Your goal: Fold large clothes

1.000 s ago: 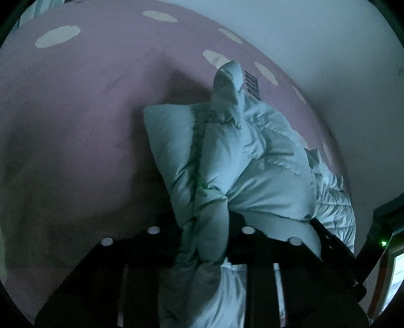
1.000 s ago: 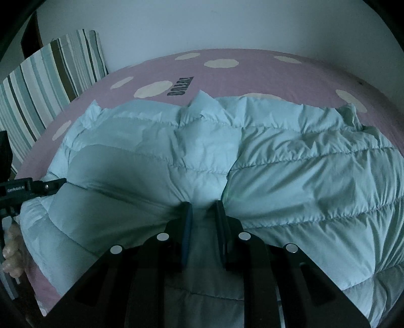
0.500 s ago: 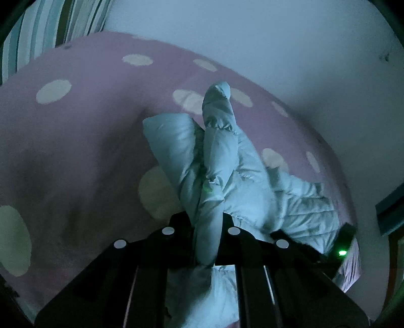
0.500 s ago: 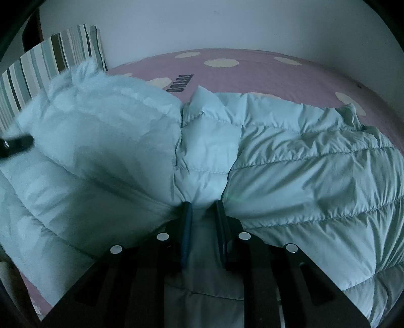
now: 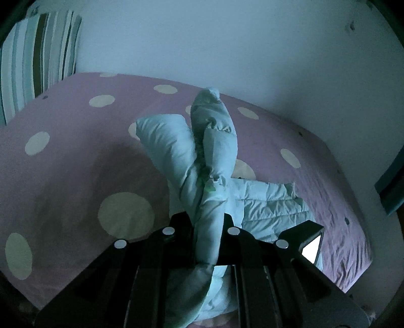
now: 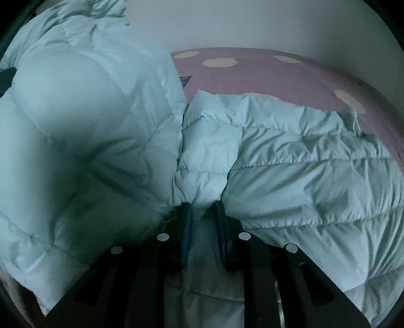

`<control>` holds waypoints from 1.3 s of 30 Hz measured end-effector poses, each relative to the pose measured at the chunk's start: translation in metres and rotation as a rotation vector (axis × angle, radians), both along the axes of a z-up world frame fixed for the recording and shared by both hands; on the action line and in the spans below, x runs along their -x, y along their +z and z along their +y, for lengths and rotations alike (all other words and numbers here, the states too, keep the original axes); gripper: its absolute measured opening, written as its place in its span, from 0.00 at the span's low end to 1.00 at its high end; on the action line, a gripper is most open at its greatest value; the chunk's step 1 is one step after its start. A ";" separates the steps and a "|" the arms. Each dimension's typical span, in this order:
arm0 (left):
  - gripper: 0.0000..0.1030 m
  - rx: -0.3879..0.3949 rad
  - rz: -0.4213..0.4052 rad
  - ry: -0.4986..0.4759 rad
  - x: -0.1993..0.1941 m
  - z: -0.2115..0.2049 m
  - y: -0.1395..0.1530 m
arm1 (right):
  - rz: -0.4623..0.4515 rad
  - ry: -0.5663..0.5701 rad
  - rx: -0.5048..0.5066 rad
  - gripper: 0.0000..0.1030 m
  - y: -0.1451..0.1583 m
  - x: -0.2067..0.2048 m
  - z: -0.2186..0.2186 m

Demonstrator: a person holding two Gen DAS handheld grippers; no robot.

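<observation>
A pale blue quilted puffer jacket (image 6: 290, 161) lies spread on a pink bed with cream dots. My right gripper (image 6: 203, 204) is shut on a fold of the jacket near its lower middle, low against the bed. My left gripper (image 5: 208, 219) is shut on a narrow bunched strip of the jacket (image 5: 212, 161), which sticks up past the fingers high above the bed. In the right wrist view that lifted part of the jacket (image 6: 83, 121) hangs as a big swollen flap over the left half. The rest of the jacket (image 5: 272, 204) lies on the bed below, seen in the left wrist view.
The pink dotted bed sheet (image 5: 75, 161) stretches left and far beyond the jacket. A striped pillow (image 5: 38, 55) leans against the white wall at the bed's far left. A pale wall (image 6: 252, 22) runs behind the bed. A dark frame (image 5: 391, 181) stands at the right edge.
My left gripper has risen with the jacket's edge, so the bed has dropped away below it. In the right wrist view the jacket's left side has lifted into a tall flap. The right gripper stayed put.
</observation>
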State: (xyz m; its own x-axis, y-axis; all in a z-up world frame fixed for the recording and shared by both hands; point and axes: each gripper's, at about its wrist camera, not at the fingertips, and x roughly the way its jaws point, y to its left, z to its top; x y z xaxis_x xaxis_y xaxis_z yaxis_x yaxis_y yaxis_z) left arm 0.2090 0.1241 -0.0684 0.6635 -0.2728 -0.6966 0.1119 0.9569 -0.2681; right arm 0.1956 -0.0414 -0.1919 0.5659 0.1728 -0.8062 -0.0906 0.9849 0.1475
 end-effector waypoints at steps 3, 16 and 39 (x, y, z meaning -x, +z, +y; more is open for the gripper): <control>0.09 -0.020 -0.003 -0.005 0.001 -0.015 0.003 | 0.002 -0.023 -0.026 0.21 0.010 0.006 -0.015; 0.09 -0.131 -0.004 -0.061 -0.001 -0.086 -0.017 | -0.039 -0.185 -0.013 0.21 0.036 0.044 -0.101; 0.09 -0.257 0.055 -0.193 0.005 -0.196 -0.084 | -0.036 -0.332 0.019 0.21 0.031 0.082 -0.185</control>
State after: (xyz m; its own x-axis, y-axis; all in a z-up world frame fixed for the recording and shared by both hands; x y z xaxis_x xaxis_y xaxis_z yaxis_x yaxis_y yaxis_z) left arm 0.2044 -0.0719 -0.1528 0.5765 -0.2005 -0.7921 0.2898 0.9566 -0.0312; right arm 0.1136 -0.2264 -0.1611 0.6170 -0.0403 -0.7860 0.2306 0.9641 0.1316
